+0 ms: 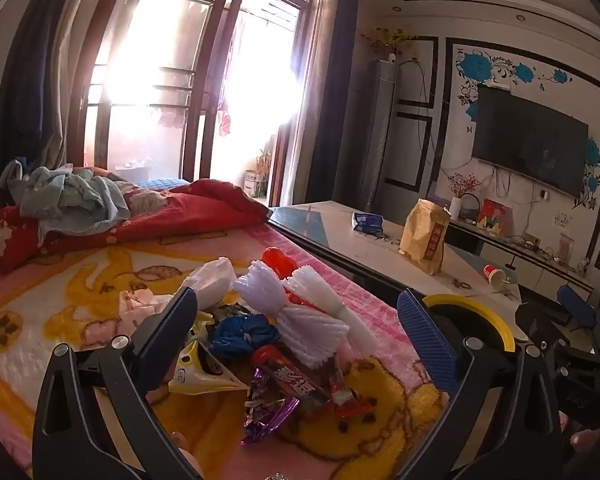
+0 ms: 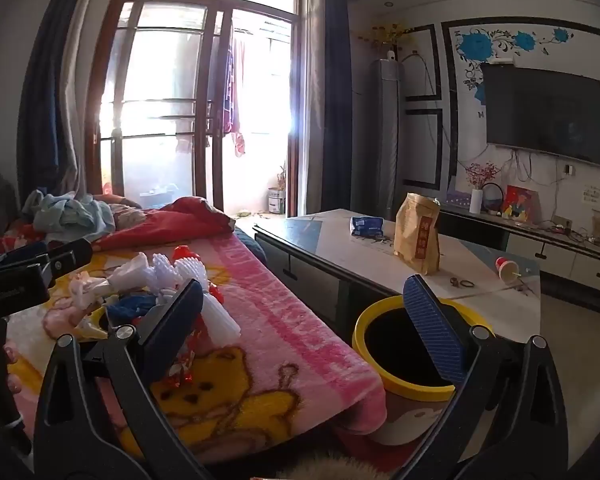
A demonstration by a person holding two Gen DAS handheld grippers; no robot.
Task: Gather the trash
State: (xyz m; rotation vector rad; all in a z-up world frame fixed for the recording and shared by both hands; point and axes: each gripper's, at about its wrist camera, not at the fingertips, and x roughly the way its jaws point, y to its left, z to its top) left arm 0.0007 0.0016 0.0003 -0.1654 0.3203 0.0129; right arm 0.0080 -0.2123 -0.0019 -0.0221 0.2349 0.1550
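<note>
Yellow-rimmed bin [image 1: 470, 312]: in the left wrist view only an arc of rim shows, rest hidden behind a blue fingertip [image 1: 428, 340]. Right wrist view: a fingertip [image 2: 434, 328] covers part of the bin's [image 2: 384, 384] mouth; inside too dark to read.

Trash pile [image 2: 148, 292]: near side blocked by the other fingertip [image 2: 172, 324], left side by the other gripper's body.

Wrapper [image 1: 288, 380] print blurred, unreadable. Window [image 1: 204, 80] blown out. Small bits by the paper cup [image 2: 508, 270] on the table [image 2: 340, 248] too small to tell.
</note>
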